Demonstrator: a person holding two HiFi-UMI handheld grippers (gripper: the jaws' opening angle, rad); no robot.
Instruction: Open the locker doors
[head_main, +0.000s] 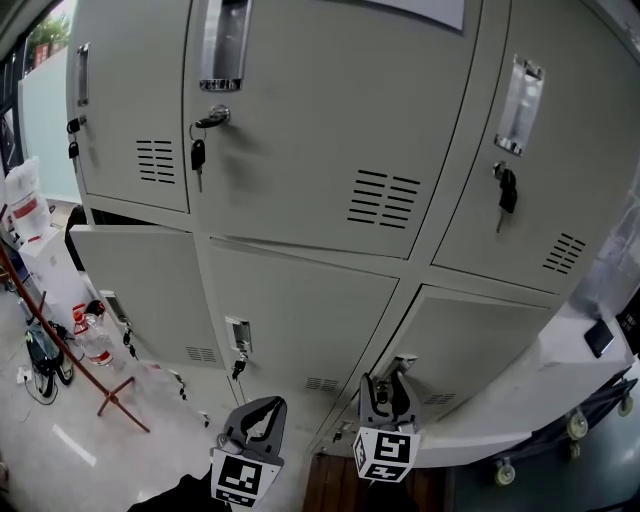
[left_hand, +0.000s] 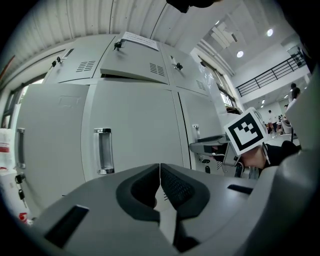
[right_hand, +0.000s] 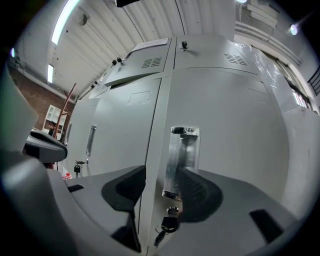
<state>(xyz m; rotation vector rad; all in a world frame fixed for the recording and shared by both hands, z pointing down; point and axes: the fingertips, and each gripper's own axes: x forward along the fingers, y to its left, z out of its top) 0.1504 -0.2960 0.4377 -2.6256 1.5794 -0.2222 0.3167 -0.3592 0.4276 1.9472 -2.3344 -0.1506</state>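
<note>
Head view: a bank of grey lockers (head_main: 300, 120), two rows of three doors, keys (head_main: 198, 155) hanging from the locks. The left gripper (head_main: 264, 408) and right gripper (head_main: 392, 372) are both low in frame before the lower row. The right one is close against the lower right door (head_main: 480, 340). The upper row looks closed; dark gaps run along the top edges of the lower doors, so they are possibly ajar, but I can't be sure. Left gripper view: jaws together, nothing between them, facing a plain door whose chrome handle (left_hand: 103, 150) is well apart from the tips. Right gripper view: jaws wide, with the metal pull (right_hand: 181, 160) framed between them and no pad pressing it. A key bunch (right_hand: 166, 224) hangs from the lock just below. Judgement: the step in hand is the approach to the lower right door. The next move calls for easing in until a jaw seats in the pull's recess, closing, then drawing outward, clear of the key bunch.
</note>
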